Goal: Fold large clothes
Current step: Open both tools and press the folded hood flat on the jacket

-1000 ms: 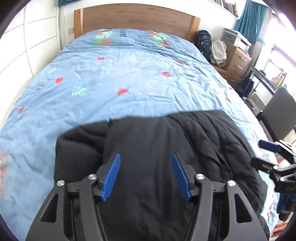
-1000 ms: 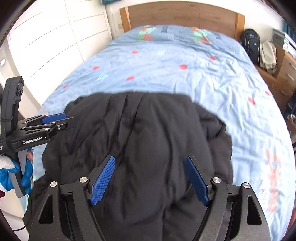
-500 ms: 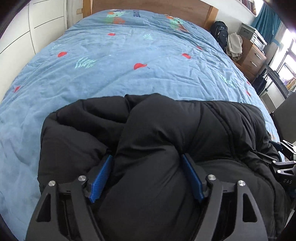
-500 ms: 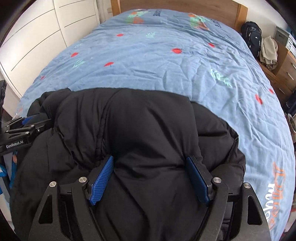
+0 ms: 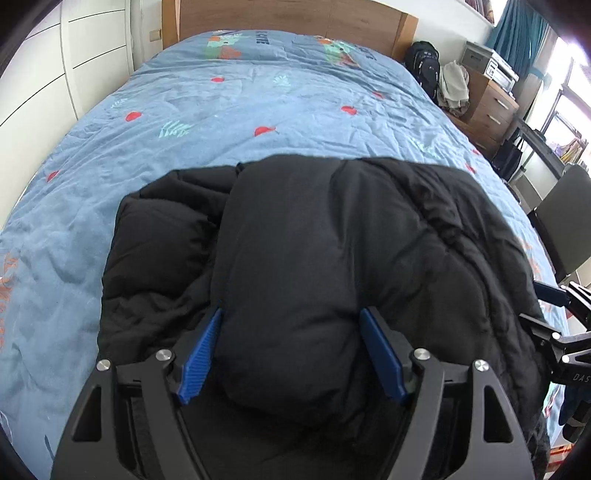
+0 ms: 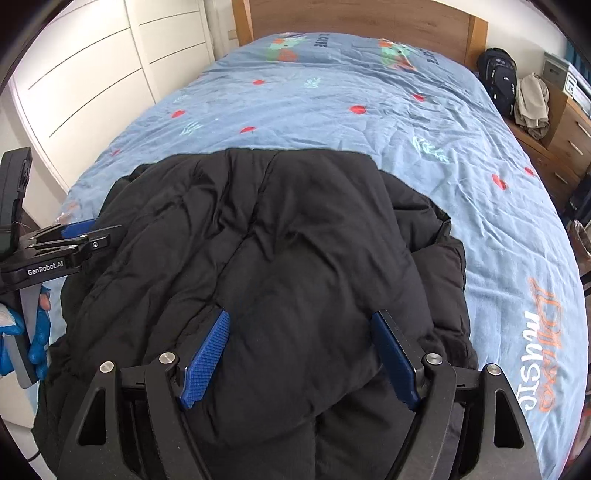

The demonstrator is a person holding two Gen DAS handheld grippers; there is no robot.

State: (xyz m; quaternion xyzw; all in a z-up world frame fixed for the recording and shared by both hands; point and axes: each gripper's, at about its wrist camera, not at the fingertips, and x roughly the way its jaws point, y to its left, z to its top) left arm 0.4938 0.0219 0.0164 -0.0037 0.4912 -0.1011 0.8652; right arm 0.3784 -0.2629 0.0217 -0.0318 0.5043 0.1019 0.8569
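A black puffy jacket (image 5: pixel 332 229) lies bunched in a thick fold across the near end of the blue bedspread (image 5: pixel 258 110). My left gripper (image 5: pixel 291 317) points steeply down into it. Its jaws stand wide and a padded bulge fills the gap between the blue pads (image 5: pixel 201 350). My right gripper (image 6: pixel 301 317) is open the same way on the jacket (image 6: pixel 295 221), further right, with fabric swelling between its fingers. Each gripper shows in the other's view: the right gripper (image 5: pixel 554 321) at the jacket's right edge, the left gripper (image 6: pixel 74 240) at its left edge, held by a blue-gloved hand (image 6: pixel 37 332).
The bedspread (image 6: pixel 332 103) runs back to a wooden headboard (image 5: pixel 295 14). White wardrobe doors (image 6: pixel 92 74) line the left side. A black backpack (image 5: pixel 423 62), wooden drawers (image 5: pixel 491 107) and a dark chair (image 5: pixel 565 221) stand along the right of the bed.
The left jaws have widened. Both grippers came down from above the jacket into it, then drew back a little. A bulge of jacket now sits between each pair of pads.
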